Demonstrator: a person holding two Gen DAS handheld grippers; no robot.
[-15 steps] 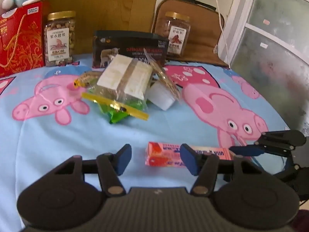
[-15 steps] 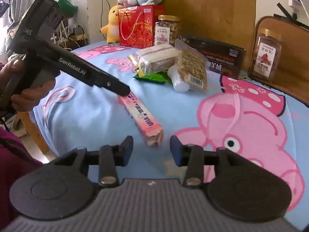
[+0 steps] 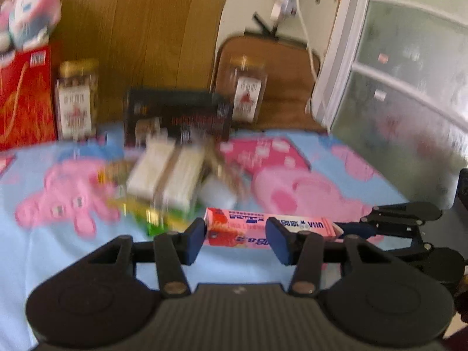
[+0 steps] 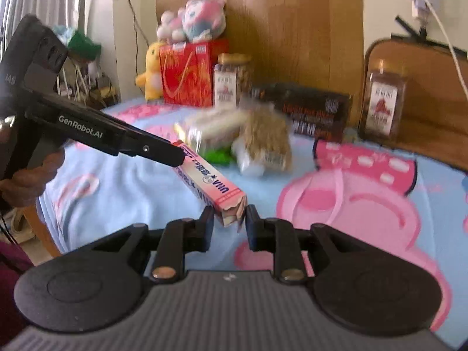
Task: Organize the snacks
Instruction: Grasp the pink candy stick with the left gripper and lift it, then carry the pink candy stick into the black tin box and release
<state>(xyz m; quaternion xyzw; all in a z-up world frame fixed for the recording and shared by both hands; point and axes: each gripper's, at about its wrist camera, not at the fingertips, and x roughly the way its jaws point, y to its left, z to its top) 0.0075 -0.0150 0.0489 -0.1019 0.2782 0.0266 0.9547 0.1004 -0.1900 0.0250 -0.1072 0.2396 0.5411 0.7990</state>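
One pink box (image 3: 269,228) of snacks lies at six o'clock on the bedspread (image 3: 58,251). Two jars stand at the back: one (image 3: 76,99) at ten o'clock, one (image 3: 248,87) at one o'clock. One black box (image 3: 175,114) stands at twelve o'clock between them. One red bag (image 3: 25,99) sits at nine o'clock, with one pink plush (image 3: 27,20) on top of it. One yellow plush (image 4: 150,71) shows in the right wrist view, just beside the red bag. A heap of clear bags (image 3: 166,175) lies at the centre; blur prevents a sure count, though at least three show. Two grippers are in view, left (image 3: 234,238) and right (image 4: 229,223).
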